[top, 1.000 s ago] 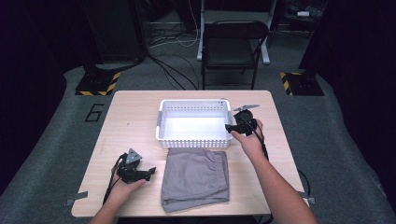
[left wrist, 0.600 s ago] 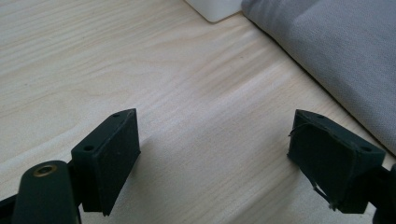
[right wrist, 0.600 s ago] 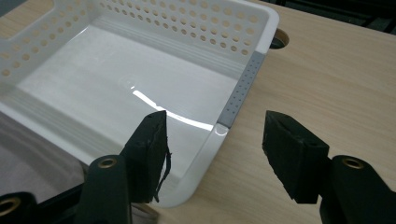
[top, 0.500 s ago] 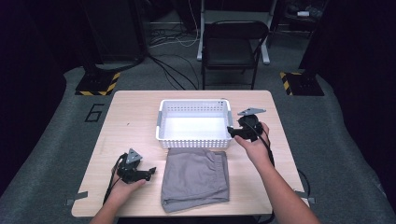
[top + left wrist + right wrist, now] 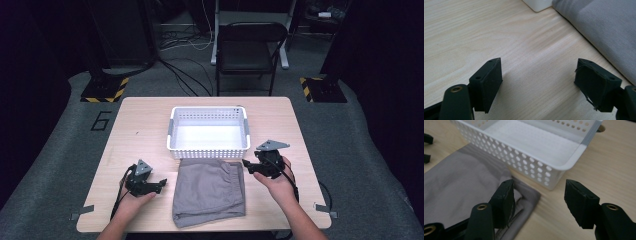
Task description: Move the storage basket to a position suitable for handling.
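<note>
A dark room with grey carpet surrounds a light wooden table (image 5: 140, 130); a black folding chair (image 5: 247, 52) stands beyond its far edge, cables trail over the floor near it, and two yellow-and-black striped bases sit off the table's far corners.

A white perforated plastic basket (image 5: 209, 133) sits near the middle of the table, toward the far edge, with nothing in it. Against its near wall lies a folded grey garment (image 5: 209, 191) — its waistband end touches or nearly touches the basket, and the rest reaches toward the near edge.

The left gripper (image 5: 161, 184) rests on the table left of the garment, held in the person's left hand (image 5: 132, 202). In the left gripper view its jaws stand spread wide over bare wood, the cloth's edge just beside the right-hand one and grasping nothing.

The right gripper (image 5: 246, 166) is held in the right hand (image 5: 280, 182) at the garment's far right corner, just beside the basket's near right corner. In the right gripper view its jaws are also released — one over the cloth's corner, the other over bare table — with the basket's corner between and beyond them.
</note>
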{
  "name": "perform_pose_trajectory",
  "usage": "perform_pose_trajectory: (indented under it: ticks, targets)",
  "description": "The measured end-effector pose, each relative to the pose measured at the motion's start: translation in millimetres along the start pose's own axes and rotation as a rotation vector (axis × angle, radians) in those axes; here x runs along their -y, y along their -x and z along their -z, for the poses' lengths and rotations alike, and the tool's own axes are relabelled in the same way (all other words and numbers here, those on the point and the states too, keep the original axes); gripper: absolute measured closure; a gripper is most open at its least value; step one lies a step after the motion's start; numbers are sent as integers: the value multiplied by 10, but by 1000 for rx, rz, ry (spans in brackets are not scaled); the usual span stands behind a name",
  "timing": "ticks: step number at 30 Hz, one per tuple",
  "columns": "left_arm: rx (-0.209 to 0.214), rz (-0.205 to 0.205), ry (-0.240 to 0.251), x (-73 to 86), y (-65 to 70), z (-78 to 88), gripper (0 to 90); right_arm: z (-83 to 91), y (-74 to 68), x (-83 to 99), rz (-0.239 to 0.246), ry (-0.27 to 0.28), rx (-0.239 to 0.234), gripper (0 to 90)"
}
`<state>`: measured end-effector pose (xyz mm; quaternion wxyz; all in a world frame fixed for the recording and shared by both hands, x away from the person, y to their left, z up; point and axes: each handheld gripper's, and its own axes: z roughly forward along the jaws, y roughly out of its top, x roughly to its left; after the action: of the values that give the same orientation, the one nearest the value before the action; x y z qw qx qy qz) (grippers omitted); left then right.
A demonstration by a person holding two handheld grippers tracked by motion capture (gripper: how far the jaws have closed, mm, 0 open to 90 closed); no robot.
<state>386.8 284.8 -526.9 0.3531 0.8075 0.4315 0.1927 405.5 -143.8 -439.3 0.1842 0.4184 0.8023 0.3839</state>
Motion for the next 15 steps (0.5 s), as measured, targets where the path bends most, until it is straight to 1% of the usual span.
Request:
perform_pose_trajectory:
  ticks: [1,2,3,5,6,7,8,9,10,11,12,13,14,15]
  targets:
    - [-4,0,2,-3,7,-1,239,-6,-30,42,6,-1,-2,407]
    - [0,2,-3,-7,12,2,250,-10,-64,74,0,-8,-2,405]
    - [1,10,-2,-12,26,3,268,-20,-106,125,2,-17,-4,406]
    - [1,7,-7,-16,26,7,277,-23,-132,150,-1,-16,-8,407]
    - [6,17,-1,-18,32,5,283,-19,-177,186,-1,-10,-12,416]
    - [10,31,3,-21,41,4,283,-19,-177,186,-1,-10,-12,416]
    - [26,38,-5,-27,39,12,284,-8,-217,217,-3,-2,-14,423]
    - [25,50,-3,-28,50,10,284,-8,-217,217,-3,-2,-14,423]
    - [40,58,-12,-37,49,19,286,-10,-229,232,5,6,-10,428]
    - [41,62,-18,-43,50,24,294,-10,-247,256,2,9,-4,437]
    - [39,73,-13,-44,56,24,306,-17,-252,269,6,12,-2,441]
    - [52,84,-21,-53,50,35,319,-25,-261,285,5,8,-5,441]
    - [50,102,-13,-51,60,31,324,-35,-272,298,6,6,-4,440]
    - [57,109,-25,-60,59,43,324,-45,-285,310,10,4,-5,438]
